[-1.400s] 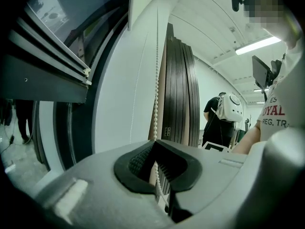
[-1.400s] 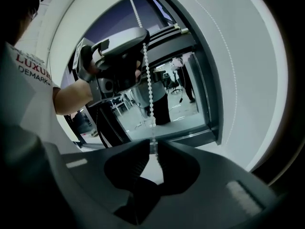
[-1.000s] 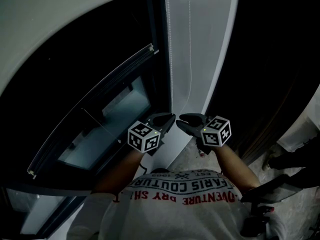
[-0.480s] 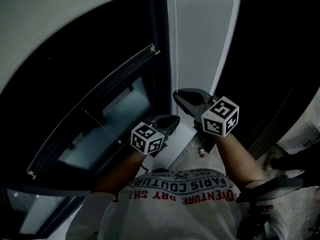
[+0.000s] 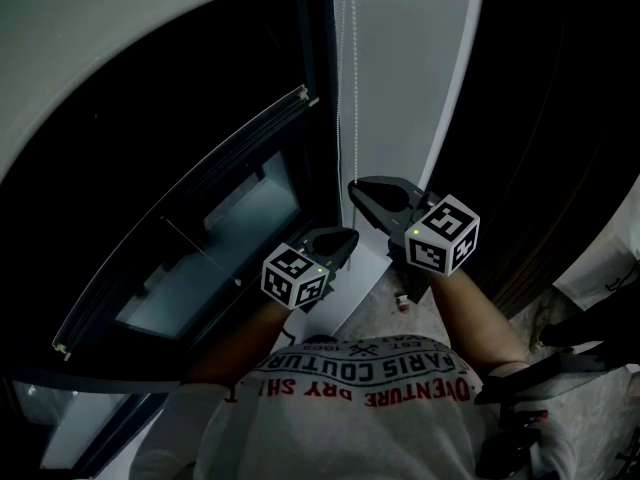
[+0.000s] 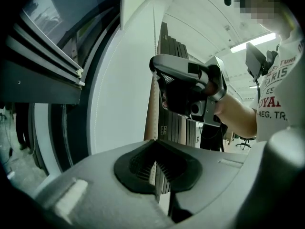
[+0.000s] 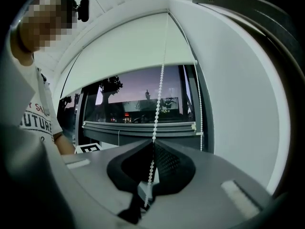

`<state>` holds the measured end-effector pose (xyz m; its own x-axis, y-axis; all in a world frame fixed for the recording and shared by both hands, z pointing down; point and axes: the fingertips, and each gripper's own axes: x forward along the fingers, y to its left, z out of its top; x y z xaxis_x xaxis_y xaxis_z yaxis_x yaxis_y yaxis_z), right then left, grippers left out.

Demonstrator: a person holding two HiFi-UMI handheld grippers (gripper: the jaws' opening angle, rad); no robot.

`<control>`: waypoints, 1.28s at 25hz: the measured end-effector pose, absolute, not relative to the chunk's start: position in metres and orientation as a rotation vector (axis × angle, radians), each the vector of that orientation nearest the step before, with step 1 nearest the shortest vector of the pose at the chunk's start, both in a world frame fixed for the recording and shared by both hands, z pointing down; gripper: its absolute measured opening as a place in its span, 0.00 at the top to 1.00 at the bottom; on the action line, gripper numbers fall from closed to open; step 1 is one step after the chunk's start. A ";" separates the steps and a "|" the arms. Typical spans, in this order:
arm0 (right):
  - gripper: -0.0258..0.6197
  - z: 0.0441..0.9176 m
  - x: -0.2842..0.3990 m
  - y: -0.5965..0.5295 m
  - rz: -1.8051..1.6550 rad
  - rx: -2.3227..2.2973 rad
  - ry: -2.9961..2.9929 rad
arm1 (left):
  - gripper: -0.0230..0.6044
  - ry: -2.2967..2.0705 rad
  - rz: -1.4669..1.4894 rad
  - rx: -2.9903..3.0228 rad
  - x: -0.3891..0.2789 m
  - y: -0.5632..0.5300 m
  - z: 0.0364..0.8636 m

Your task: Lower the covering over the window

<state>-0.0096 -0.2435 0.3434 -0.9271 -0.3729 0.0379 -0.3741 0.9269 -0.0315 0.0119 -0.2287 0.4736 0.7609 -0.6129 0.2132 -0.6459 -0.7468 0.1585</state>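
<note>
A white roller blind [image 7: 124, 51] covers the upper part of the window [image 7: 138, 109], with dusk sky and trees below it. A white bead chain [image 7: 159, 89] hangs at the window's right edge [image 5: 350, 68]. My right gripper [image 5: 355, 190] is the higher one. Its jaws have just been closing and are now shut on the bead chain, which runs down between them in the right gripper view [image 7: 152, 144]. My left gripper [image 5: 348, 238] sits lower and to the left, shut on a strand of the chain [image 6: 155, 32] that enters its jaws [image 6: 155, 144].
A white wall strip [image 5: 410, 98] runs beside the chain, with a dark panel [image 5: 540, 118] to its right. The dark window frame [image 5: 200, 218] fills the left. Dark equipment [image 5: 540, 378] lies on the floor at the lower right.
The right gripper has risen along the chain from beside the left gripper to above it, and its jaws have closed on the chain. The left gripper has stayed put.
</note>
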 end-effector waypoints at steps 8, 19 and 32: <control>0.95 0.404 -0.010 -0.236 0.163 0.600 -2.964 | 0.95 -0.988 0.370 2.677 0.010 -0.218 0.535; 0.95 0.519 -0.014 -0.215 0.352 0.547 -2.771 | 0.95 -0.886 0.618 2.478 0.001 -0.181 0.642; 0.95 0.530 -0.011 -0.215 0.416 0.563 -2.788 | 0.87 -0.889 0.564 2.467 0.005 -0.174 0.646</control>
<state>-0.0112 -0.2150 0.5296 -0.8891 -0.3354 0.3116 -0.4116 0.8835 -0.2237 0.0047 -0.1742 0.6460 0.7076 -0.4851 0.5139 -0.6715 -0.6880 0.2752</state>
